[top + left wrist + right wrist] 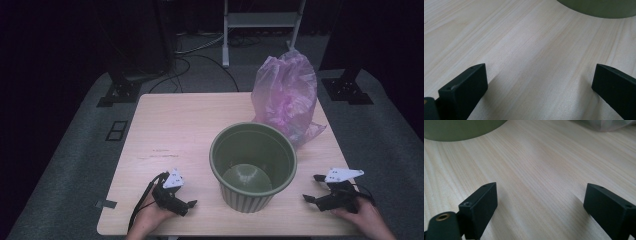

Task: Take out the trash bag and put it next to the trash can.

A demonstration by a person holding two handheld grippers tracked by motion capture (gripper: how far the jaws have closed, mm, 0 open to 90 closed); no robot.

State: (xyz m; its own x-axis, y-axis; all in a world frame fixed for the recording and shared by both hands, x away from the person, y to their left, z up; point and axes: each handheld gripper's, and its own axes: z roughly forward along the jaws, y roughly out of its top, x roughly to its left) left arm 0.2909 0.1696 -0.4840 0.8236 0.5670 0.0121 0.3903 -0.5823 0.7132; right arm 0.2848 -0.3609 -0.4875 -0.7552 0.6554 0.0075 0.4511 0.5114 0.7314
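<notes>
A green ribbed plant pot (253, 165) stands empty near the front middle of the wooden table (170, 135). Behind it, at the back right, a crumpled pink plastic bag (286, 95) stands upright. My left gripper (184, 200) rests low on the table left of the pot, open, with nothing between its jaws (539, 82); the pot's base (599, 8) shows at the top of its view. My right gripper (314, 188) lies right of the pot, open and empty too (540, 200), with the pot's base (459, 130) at upper left and the bag's edge (604, 125) at upper right.
Bare wood spreads over the table's left half. Beyond the far edge are black stand bases (120, 92), cables on grey carpet (195, 55) and a white frame (260, 20). The front table edge runs just under both hands.
</notes>
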